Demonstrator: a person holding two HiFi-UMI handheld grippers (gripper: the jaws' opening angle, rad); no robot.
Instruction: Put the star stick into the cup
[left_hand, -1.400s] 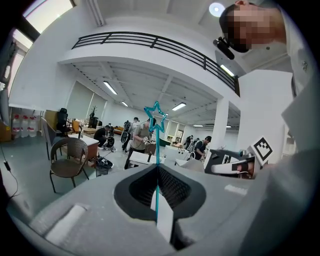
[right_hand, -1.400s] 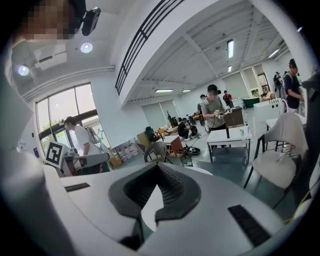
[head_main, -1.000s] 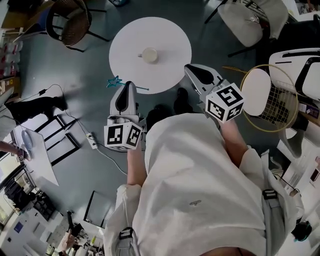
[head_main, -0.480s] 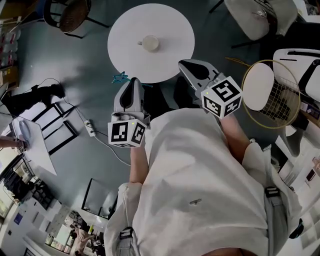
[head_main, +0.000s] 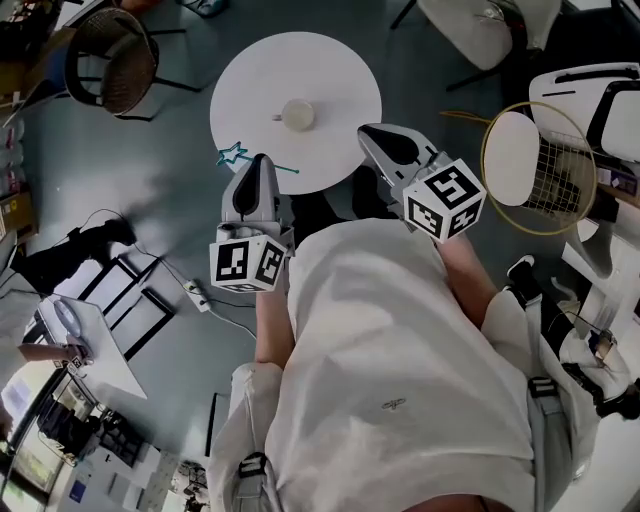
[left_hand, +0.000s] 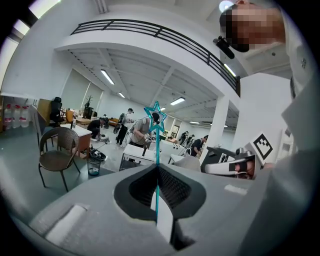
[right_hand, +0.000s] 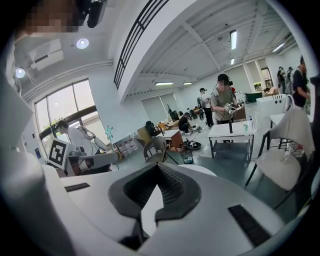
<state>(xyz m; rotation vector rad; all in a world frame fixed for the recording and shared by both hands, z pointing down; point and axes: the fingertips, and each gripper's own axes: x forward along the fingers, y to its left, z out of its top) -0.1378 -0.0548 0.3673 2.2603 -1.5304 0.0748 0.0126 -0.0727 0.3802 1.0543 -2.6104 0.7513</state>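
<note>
Star stick (head_main: 233, 155): mid-shaft is lying hidden behind the tip of the left gripper (head_main: 261, 162). Cup (head_main: 298, 113): interior is showing too small to judge contents.

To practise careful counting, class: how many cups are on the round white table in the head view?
1. The cup stands near the middle of the round table; its near edge is partly covered.

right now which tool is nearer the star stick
Left. The left tool is shut on the star stick; the right tool, shut and empty, is apart from it, off to its right.
</note>
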